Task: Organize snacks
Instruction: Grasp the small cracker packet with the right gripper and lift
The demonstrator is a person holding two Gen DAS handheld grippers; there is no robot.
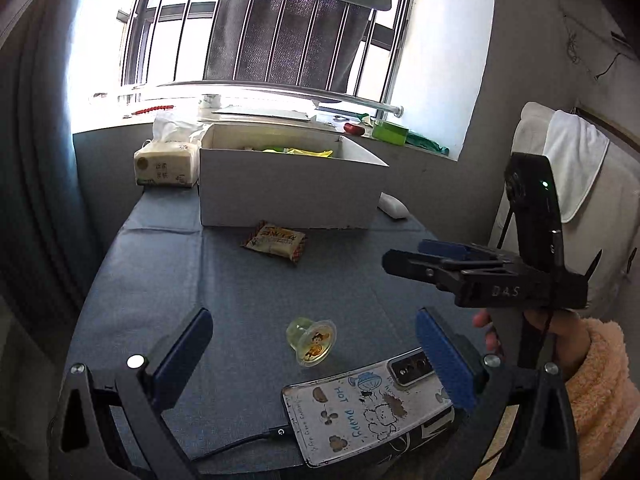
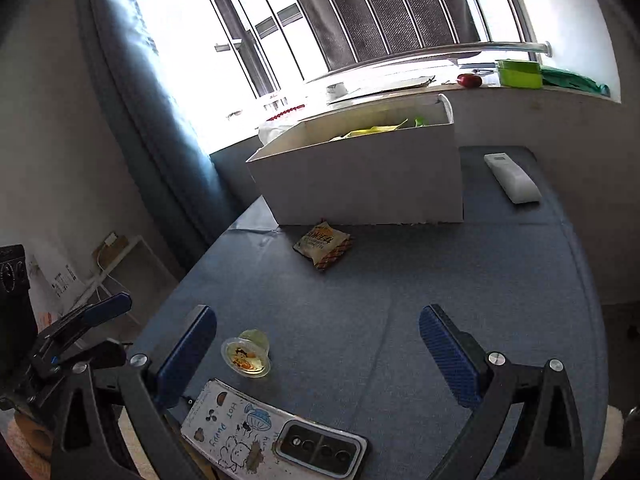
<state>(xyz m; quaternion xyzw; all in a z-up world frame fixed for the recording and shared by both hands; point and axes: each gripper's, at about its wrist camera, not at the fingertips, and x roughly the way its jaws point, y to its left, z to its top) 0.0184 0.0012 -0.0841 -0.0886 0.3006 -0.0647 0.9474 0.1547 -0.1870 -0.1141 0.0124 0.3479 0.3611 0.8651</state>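
A small yellow-green jelly cup lies on its side on the blue table, between my left gripper's open fingers; it also shows in the right wrist view. A brown snack packet lies in front of the white box, which holds yellow and green snacks. The packet and box show in the right wrist view too. My right gripper is open and empty above the table; from the left wrist view it hovers at the right.
A phone in a cartoon case lies near the front edge with a cable plugged in. A tissue pack stands left of the box. A white remote lies right of the box. A chair with a white towel stands at the right.
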